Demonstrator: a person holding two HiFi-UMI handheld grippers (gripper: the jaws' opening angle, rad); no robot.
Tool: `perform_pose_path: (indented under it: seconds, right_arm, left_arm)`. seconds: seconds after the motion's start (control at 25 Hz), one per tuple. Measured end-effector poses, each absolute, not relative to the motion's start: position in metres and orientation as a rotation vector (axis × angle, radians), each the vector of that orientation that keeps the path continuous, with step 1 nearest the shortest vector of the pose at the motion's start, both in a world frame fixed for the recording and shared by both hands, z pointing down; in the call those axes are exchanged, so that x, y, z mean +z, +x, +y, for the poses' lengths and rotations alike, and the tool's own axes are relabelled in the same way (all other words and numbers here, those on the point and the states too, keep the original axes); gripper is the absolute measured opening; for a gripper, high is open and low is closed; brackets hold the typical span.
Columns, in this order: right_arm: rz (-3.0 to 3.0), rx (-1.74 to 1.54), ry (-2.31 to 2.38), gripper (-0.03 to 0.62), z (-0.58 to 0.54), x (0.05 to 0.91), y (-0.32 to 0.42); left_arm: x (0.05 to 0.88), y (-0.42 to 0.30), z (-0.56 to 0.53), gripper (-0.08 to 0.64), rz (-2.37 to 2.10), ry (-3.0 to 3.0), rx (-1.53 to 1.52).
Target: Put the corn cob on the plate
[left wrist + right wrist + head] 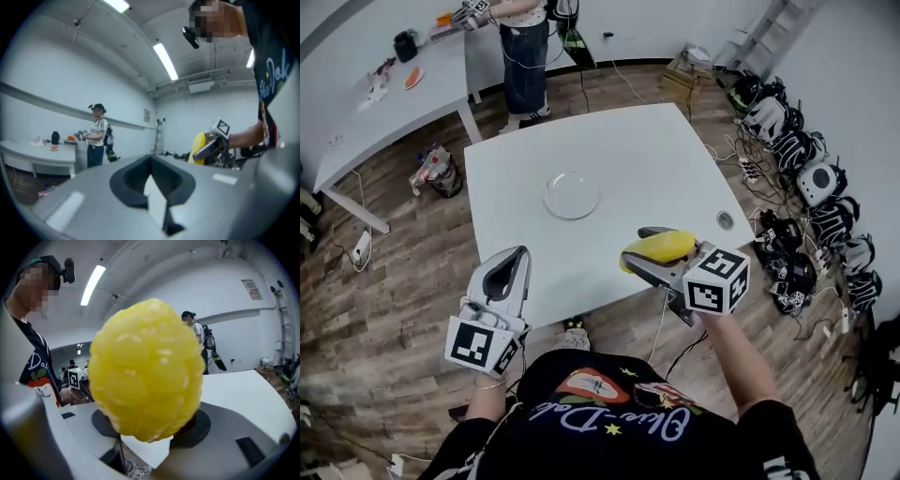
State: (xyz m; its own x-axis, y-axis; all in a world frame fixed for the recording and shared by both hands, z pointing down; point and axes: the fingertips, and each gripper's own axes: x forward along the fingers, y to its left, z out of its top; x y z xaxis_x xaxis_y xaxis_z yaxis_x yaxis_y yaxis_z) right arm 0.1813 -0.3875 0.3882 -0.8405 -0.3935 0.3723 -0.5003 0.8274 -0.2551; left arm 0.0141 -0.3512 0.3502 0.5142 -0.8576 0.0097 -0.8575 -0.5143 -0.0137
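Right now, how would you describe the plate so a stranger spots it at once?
Find the big white table in the head view. Near its middle lies the plate, round clear glass. Unlike the small grey disc by the right edge, it is wide and see-through.

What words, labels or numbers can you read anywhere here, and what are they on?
"Do...": cursive print on the person's black shirt; the rest can't be made out.
Wall sign: too small to read.
Marker cube: square pattern only, no words.
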Motion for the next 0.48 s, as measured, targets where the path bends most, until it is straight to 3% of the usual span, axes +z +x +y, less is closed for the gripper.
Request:
perform_pose_path:
  seconds: [0.48]
  right_arm:
    - [-2.132,0.445,0.097,0.253,-0.533,0.499,0.119]
  left_arm:
    - [0.373,-0.049,-0.406,-0.014,1.907,-2.59,-0.05]
